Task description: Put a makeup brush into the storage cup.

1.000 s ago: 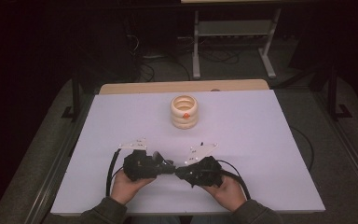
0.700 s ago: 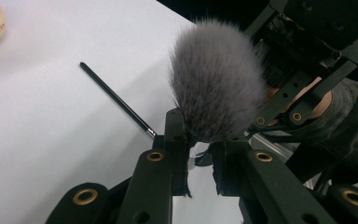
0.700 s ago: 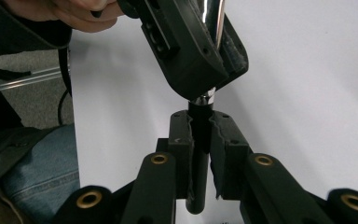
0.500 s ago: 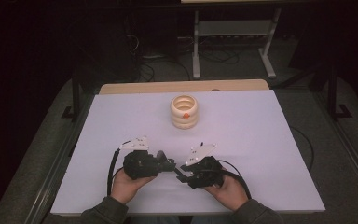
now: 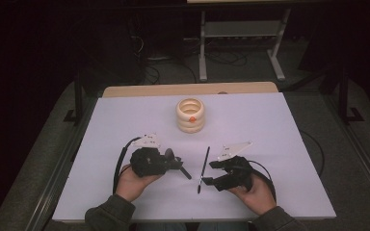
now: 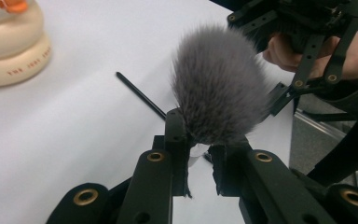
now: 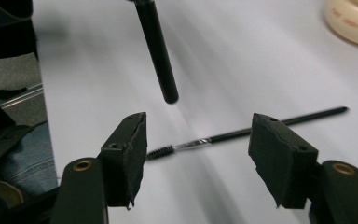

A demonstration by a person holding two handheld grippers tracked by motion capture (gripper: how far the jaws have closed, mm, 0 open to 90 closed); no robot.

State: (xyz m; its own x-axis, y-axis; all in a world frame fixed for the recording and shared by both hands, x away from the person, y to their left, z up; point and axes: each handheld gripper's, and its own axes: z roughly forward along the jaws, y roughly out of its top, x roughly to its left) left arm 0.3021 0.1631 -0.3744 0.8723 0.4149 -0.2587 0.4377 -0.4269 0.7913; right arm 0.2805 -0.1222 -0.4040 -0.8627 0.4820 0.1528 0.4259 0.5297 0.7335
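Note:
My left gripper (image 5: 172, 161) (image 6: 198, 149) is shut on a fluffy grey makeup brush (image 6: 219, 84) just below its bristles; the black handle (image 5: 185, 172) (image 7: 158, 51) slants toward the right hand. A thin black spoolie brush (image 5: 203, 168) (image 7: 242, 133) (image 6: 140, 93) lies loose on the white mat between the hands. My right gripper (image 5: 211, 173) (image 7: 205, 144) hovers beside it; its jaws have just been opening and stand wide apart above the spoolie without touching it. A cream ringed holder (image 5: 191, 115) (image 6: 9, 46) stands at the mat's far middle.
The white mat (image 5: 125, 120) lies on a wooden table whose edge (image 5: 188, 89) shows behind it. Dark floor, cables and a metal rack (image 5: 241, 29) lie beyond. Black cables trail from both grippers near the front edge.
The two grippers met at the front centre before. The right one has drawn away to the right and opened, and the thin spoolie brush now lies on the mat.

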